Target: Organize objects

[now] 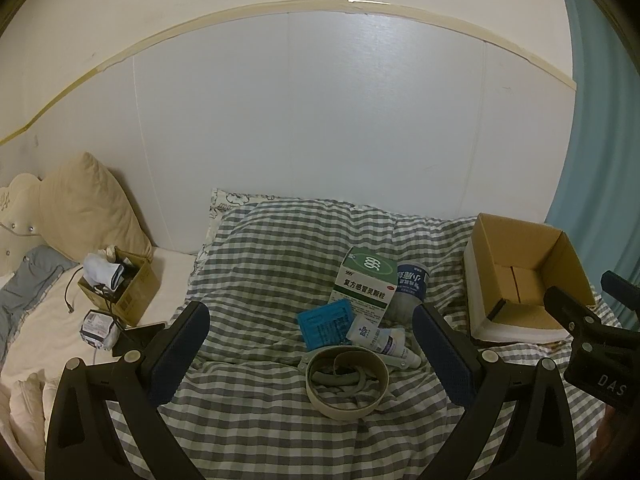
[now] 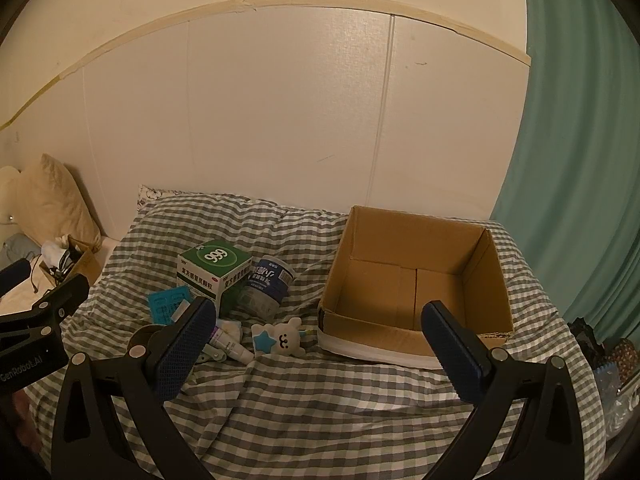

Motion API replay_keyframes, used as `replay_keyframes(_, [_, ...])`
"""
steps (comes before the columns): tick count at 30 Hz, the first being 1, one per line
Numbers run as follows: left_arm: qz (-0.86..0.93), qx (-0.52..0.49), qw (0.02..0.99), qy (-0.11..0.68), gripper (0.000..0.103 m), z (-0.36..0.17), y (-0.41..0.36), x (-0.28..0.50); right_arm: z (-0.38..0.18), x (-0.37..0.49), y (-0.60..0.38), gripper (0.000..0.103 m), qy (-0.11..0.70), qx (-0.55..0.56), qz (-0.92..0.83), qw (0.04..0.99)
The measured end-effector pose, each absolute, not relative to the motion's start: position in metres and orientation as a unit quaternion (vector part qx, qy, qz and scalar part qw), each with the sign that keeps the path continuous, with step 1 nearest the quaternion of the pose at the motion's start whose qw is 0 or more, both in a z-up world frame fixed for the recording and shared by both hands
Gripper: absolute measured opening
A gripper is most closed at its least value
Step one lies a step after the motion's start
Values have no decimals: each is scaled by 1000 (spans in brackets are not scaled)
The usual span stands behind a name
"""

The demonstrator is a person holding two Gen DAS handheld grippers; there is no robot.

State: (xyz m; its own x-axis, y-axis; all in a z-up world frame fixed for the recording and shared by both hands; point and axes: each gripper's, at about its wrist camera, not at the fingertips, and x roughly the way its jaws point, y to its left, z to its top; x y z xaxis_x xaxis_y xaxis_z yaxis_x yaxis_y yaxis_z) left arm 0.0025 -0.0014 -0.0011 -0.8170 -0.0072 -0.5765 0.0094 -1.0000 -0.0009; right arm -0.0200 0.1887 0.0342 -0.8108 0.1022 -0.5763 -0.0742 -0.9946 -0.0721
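Left wrist view: the left claw (image 1: 312, 344) is spread wide and grasps nothing, its blue pads framing the pile at lower centre of the frame. There the strap coil (image 1: 347, 380) lies nearest, with the white tube (image 1: 382, 340), blue packet (image 1: 326, 324), green medicine box (image 1: 366, 286) and jar (image 1: 410, 290) behind it on the checked bed cover (image 1: 256, 420). The empty cardboard box (image 1: 524, 276) sits at right. To do this step well, I'd judge the claw should drop straight over one item (the coil is closest) and pinch its rim, not the bedding underneath.

Right wrist view: the right claw (image 2: 320, 342) is likewise released and wide, touching nothing, its right pad overlapping the cardboard box's near wall at centre right. A white plush toy (image 2: 282, 338) lies just left of that box, near the tube.
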Motion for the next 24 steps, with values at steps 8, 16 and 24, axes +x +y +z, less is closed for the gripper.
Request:
replay_keyframes(8, [-953,303,5,1,103,-2,0,4,34,-20,189,103,-22,-305,951,47])
replay_keyframes(16, [-953,304,5,0,103,-1,0,4,34,-21,189,103,-22,-305,951,45])
replay_keyframes(24, [-953,304,5,0,103,-1,0,4,35,-20,189,103,-22,-304,951,44])
